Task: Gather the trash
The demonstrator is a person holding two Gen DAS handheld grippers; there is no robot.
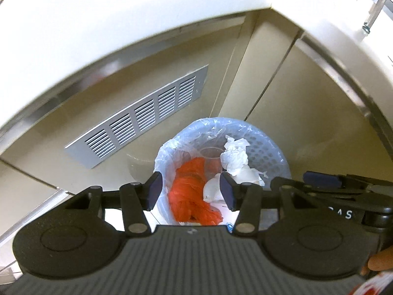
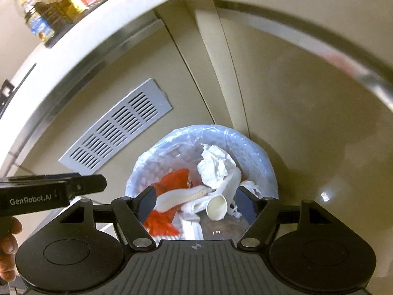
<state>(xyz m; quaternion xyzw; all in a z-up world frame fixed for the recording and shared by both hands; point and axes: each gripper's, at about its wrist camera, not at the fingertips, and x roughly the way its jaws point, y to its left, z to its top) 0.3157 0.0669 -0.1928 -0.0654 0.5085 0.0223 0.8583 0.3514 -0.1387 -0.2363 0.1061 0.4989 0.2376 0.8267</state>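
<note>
Right wrist view: crumpled tissue [image 2: 213,169] and orange wrapper [image 2: 169,184] were seen inside the lined bin [image 2: 255,157]; both grippers [image 2: 196,204] [image 1: 191,188] were held apart, empty

Left hand-held gripper [image 1: 191,190]: black linkage arms, silver pivot screws, dark blue pads, ribbed grey base; right hand-held gripper [image 2: 194,202] alike; white "GenRobot.AI" lettering on the side.

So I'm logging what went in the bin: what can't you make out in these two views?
- Bin bottom: covered by the orange plastic bag and crumpled white paper in both views.
- Near rim of the waste bin: cut off by each tool's body.
- Bottle labels on the counter: right wrist view, blurred and small.
- Floor around the bin: hidden.
</note>
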